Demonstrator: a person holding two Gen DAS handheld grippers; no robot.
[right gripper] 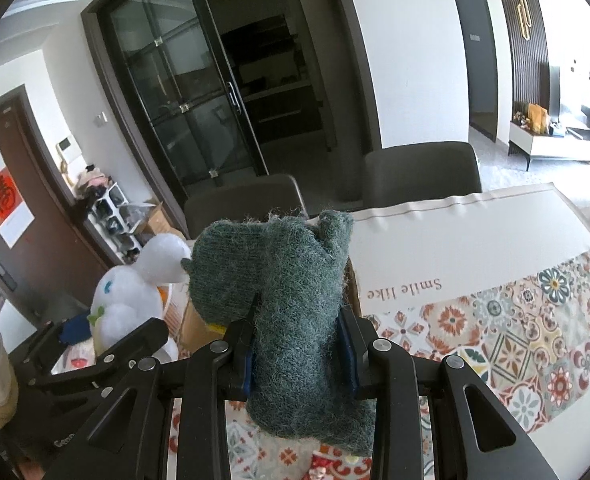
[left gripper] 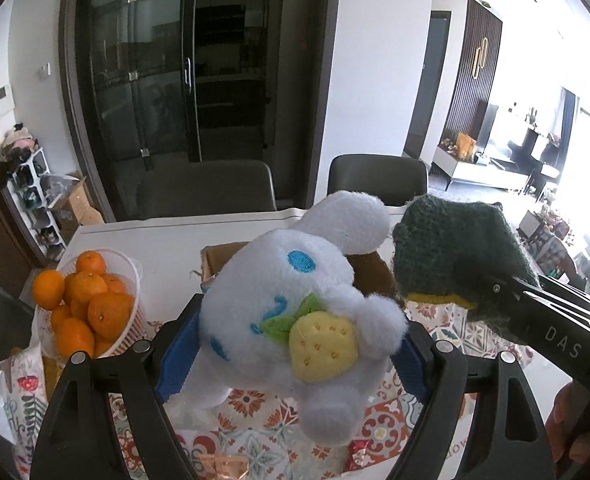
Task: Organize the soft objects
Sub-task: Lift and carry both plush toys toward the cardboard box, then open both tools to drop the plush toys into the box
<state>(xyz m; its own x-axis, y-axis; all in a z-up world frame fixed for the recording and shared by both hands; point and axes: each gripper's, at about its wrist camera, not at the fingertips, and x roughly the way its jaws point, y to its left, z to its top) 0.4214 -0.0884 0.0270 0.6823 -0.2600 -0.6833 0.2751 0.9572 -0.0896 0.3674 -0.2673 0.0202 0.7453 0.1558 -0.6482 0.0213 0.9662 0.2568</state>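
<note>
The left gripper (left gripper: pixel 295 344) clasps a white plush rabbit toy with blue embroidered eyes and a yellow felt strawberry (left gripper: pixel 295 320) between its blue-padded fingers (left gripper: pixel 175 360), the toy raised clear of the patterned tablecloth in red, orange and teal (left gripper: pixel 255 408). The plush fills the gap between the jaws and bulges out ahead of them; its lower body hides most of the right-hand pad. The right gripper (right gripper: pixel 299 356) is clenched on a dark green knitted woollen piece (right gripper: pixel 287 304), which stands up from between the jaws and droops below them, its lower end cut off behind the black frame. What sort of garment it is cannot be made out; a yellow edge shows under it in the left wrist view.

Beyond the left jaws, a brown cardboard box (left gripper: pixel 223 256) sits on the white table (left gripper: pixel 167 248), mostly screened by the plush, so its contents cannot be seen. To the left of those jaws stands a white ribbed plastic basket (left gripper: pixel 131 280) heaped with orange mandarins (left gripper: pixel 91 304). Two grey chair backs (left gripper: pixel 207 188) rise past the table's far edge. In the right wrist view the left gripper and its toy appear to the left of the jaws, partly cut off, and upside-down lettering reading "Smile like" (right gripper: pixel 405 290) lies on the cloth to their right.
</note>
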